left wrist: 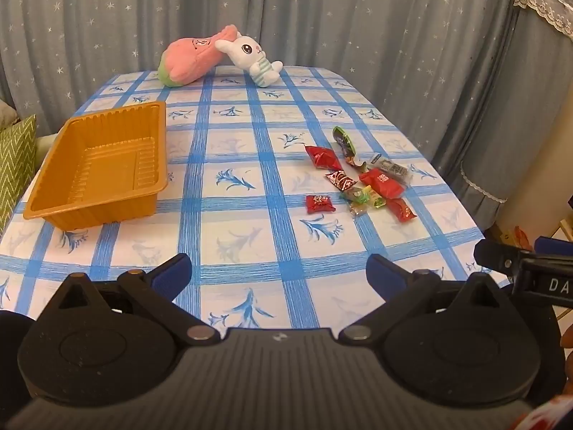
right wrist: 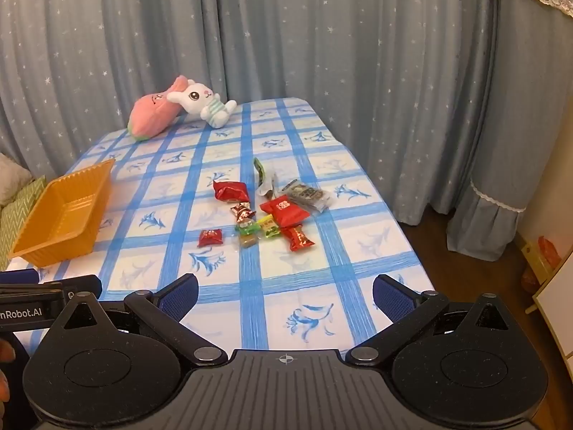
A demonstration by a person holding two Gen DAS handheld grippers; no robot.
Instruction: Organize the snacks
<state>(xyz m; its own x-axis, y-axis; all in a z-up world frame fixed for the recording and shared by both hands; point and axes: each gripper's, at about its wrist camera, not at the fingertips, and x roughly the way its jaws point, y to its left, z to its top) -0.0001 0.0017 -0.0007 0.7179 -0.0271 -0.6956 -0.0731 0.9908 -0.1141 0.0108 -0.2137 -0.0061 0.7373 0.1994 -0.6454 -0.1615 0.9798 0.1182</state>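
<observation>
Currently, left wrist view: my left gripper (left wrist: 279, 276) hangs over the near edge of the tabletop (left wrist: 229, 211), jaws spread wide, nothing between them. Item one, an orange plastic tray (left wrist: 96, 168), empty, sits at the left edge, ribbed walls, thin and light by the look of it. Item two, the snack pile (left wrist: 361, 179), lies toward the right edge, well apart from the tray: red foil packets, a green-and-yellow candy, a clear-wrapped bar, a green pouch. One small red packet (left wrist: 320, 203) lies just beside the pile, on its tray side. At the far edge, a pink plush (left wrist: 189, 59) and a white rabbit plush (left wrist: 252, 59), touching.

Right wrist view: my right gripper (right wrist: 286, 297) is likewise released and empty, low over the near edge. The pile (right wrist: 272, 211) sits mid-table ahead of it; the tray (right wrist: 64, 215) at the left edge; the lone red packet (right wrist: 210, 238) is nearest to me and clear of its neighbours.

Handling, as I judge it: the packets are light, crinkly and slippery, their contents possibly brittle. I would pinch across a puffed middle or a crimped end seam, gently, starting with the lone red packet, since it needs no untangling.
</observation>
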